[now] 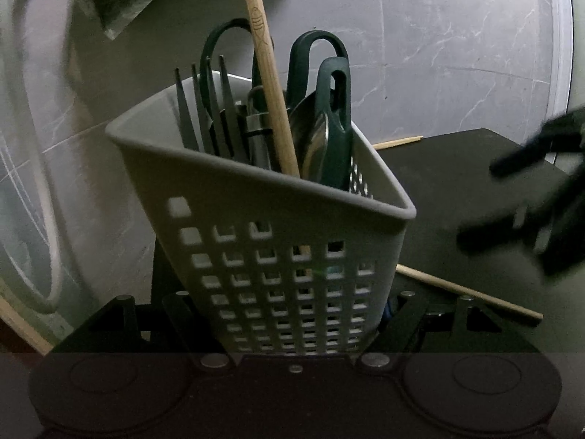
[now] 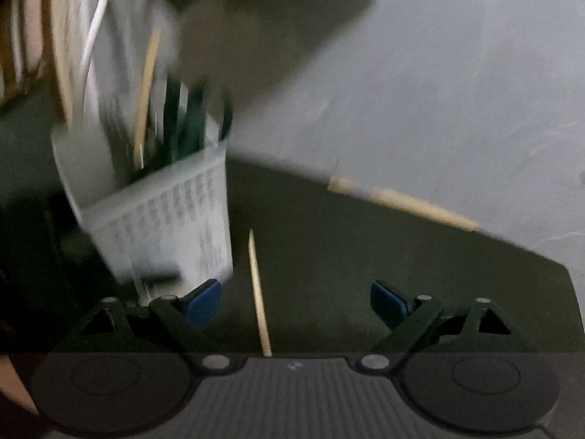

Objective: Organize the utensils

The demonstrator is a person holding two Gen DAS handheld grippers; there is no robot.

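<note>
Tools first: my left tool is pinched on the base of the grey perforated utensil caddy, holding it tilted on the dark mat. My right tool is spread wide, blue pads well apart and touching nothing, with a loose chopstick lying on the mat between them.

I judge the job mostly done. The caddy already carries forks, green-handled utensils, a steel spoon and one wooden chopstick standing handle-up.

Left over are the chopstick between my right pads and a second one farther out, at the mat's edge where it meets the marbled bench.

The near chopstick's long axis runs almost straight away from my right tool, thin tip pointing outward, leaning slightly left. The far one lies crosswise.
</note>
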